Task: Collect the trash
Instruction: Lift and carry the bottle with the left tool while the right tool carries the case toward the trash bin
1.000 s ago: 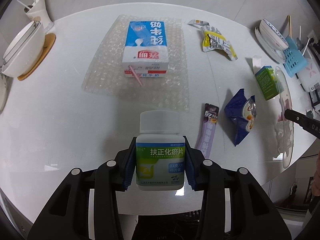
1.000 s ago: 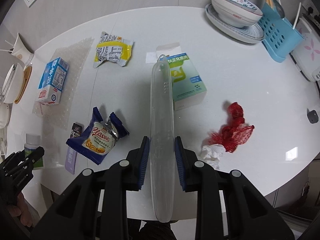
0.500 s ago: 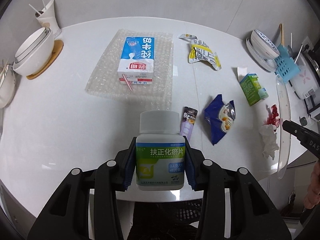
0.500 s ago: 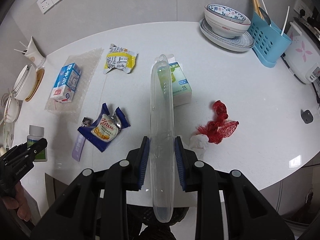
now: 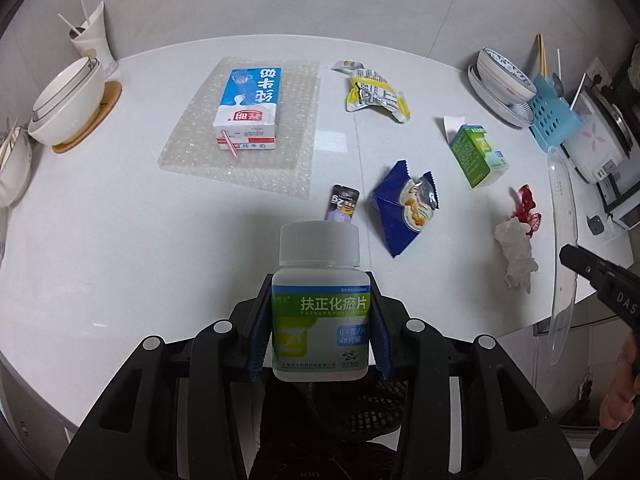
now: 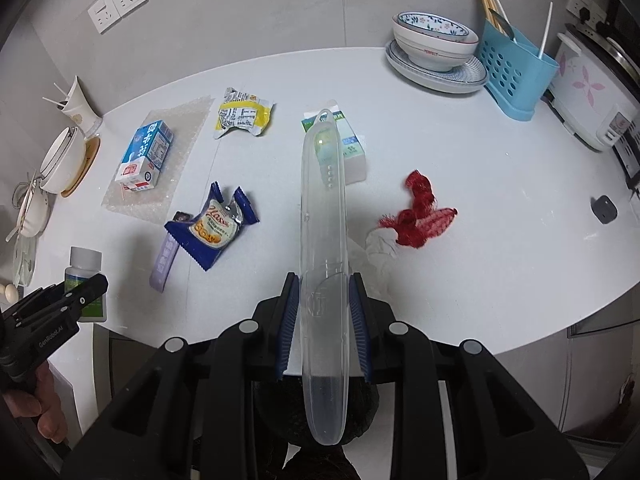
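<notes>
My left gripper (image 5: pixel 319 330) is shut on a white pill bottle (image 5: pixel 319 304) with a green and blue label, held off the table's near edge above a black mesh bin (image 5: pixel 360 408). My right gripper (image 6: pixel 324 320) is shut on a long clear plastic case (image 6: pixel 323 240), also held above a black bin (image 6: pixel 280 412). On the white table lie a milk carton (image 5: pixel 249 110) on bubble wrap (image 5: pixel 296 152), a yellow wrapper (image 5: pixel 374 94), a blue snack wrapper (image 5: pixel 404 208), a purple sachet (image 5: pixel 342 204), a green box (image 5: pixel 476 156), red netting (image 6: pixel 418 212) and a crumpled tissue (image 5: pixel 516 254).
White bowls (image 5: pixel 66 102) on a wooden coaster and a cup with sticks (image 5: pixel 92 42) stand at the left. A bowl on a plate (image 6: pixel 434 54), a blue utensil holder (image 6: pixel 514 70) and a white cooker (image 6: pixel 592 96) stand at the back right.
Both grippers have pulled back and risen away from the table with their objects; the table looks smaller and further, and the bin now shows under each gripper.
</notes>
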Motion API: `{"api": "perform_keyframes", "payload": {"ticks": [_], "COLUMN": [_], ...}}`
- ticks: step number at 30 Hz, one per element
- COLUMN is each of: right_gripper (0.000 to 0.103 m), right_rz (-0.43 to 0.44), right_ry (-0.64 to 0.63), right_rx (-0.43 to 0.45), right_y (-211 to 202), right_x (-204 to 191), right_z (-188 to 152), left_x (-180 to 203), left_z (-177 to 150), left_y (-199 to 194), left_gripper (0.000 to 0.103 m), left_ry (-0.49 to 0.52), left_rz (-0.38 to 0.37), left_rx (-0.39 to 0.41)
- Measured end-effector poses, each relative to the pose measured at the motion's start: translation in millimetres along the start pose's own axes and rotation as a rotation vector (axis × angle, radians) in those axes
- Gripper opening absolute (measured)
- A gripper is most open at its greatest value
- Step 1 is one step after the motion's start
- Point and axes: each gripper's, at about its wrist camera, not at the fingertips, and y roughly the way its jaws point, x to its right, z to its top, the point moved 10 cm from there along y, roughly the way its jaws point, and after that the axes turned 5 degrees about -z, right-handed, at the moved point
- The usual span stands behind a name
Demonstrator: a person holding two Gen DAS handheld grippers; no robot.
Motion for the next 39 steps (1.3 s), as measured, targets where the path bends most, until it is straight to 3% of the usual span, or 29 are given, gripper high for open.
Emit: {"api": "perform_keyframes", "payload": {"ticks": [16, 39], "right_gripper": [0.025, 0.025], "right_rz": [0.018, 0.045], "right_ry": [-0.049, -0.060], "right_rx": [0.033, 0.015], "right_y": [-17.0, -7.1], "right_x": [10.7, 28.2], "right_z": [-40.2, -120.5], "left_x": [28.0, 53.9], "left_z": [-49.5, -125.0], "left_y": [-15.6, 2.2], "left_gripper": [0.041, 0.041], "left_ry": [-0.024, -0.010], "left_rz": [-0.011, -0.054], "left_rx": [0.026, -0.003]}}
